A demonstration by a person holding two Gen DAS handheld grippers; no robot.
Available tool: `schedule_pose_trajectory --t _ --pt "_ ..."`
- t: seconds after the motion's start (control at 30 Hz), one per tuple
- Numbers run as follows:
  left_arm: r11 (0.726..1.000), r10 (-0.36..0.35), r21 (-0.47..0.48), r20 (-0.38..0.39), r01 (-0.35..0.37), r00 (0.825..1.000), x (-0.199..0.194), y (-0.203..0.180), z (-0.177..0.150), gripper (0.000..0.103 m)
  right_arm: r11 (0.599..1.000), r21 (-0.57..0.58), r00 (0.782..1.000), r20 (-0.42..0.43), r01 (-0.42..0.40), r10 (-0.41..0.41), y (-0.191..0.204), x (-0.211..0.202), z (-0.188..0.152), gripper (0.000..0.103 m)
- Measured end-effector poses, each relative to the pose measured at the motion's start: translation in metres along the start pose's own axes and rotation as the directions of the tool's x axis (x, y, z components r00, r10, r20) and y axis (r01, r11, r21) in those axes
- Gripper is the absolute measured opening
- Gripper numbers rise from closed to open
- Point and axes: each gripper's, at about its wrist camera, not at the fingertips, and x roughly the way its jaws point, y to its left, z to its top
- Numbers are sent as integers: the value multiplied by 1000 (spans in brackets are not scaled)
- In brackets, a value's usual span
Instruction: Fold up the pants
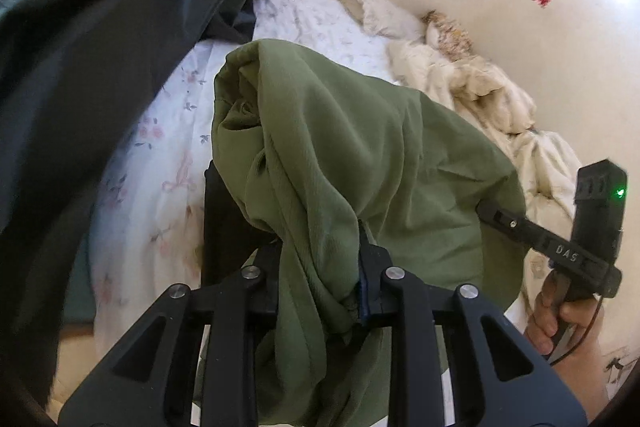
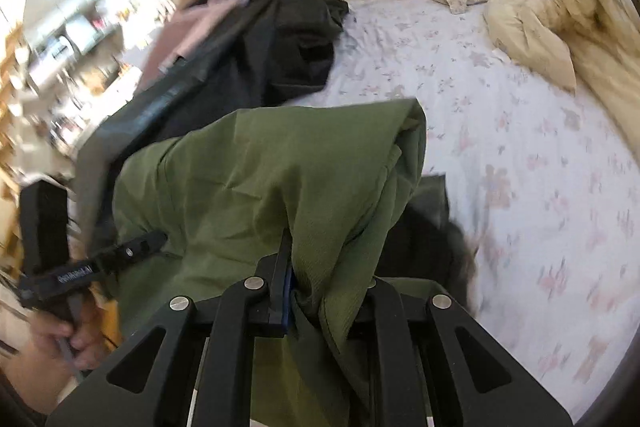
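Jaws nearly closed, both pinching green cloth. Left wrist view: left gripper (image 1: 320,259) clamped on a bunched edge of the pants (image 1: 340,131), cloth draped forward over the fingers and stretched rightward to the right gripper (image 1: 486,207), held above the bed (image 1: 168,155), beside dark clothes (image 1: 100,47). Right wrist view: right gripper (image 2: 316,267) shut on the opposite edge, pants (image 2: 260,167) running leftward to the left gripper (image 2: 160,239). Long axis gripper to gripper; open sheet ahead of both, equally near, likely the laying spot.
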Motion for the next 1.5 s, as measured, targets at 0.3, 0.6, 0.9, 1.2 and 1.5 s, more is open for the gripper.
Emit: schedule_pose_trajectory --t 0.3,0.6,0.9,1.2,1.5 --pt "996 55 -65 -25 -57 998 59 41 1 79 989 106 994 -63 100 -94 -61 71 -10 43" --pt "979 203 -57 108 -198 973 4 52 -13 85 976 167 990 14 137 -141 -90 18 -28 64" --pt "938 328 56 167 -342 930 -57 3 -65 84 990 85 986 106 116 -125 -40 -80 -75 65" --pt "924 303 120 349 -363 887 -141 -53 -170 84 981 -27 949 261 192 -178 51 -170 -167 91" --pt "939 251 120 399 -321 882 -210 -87 -289 92 957 -23 897 356 288 -262 103 -234 -292 103"
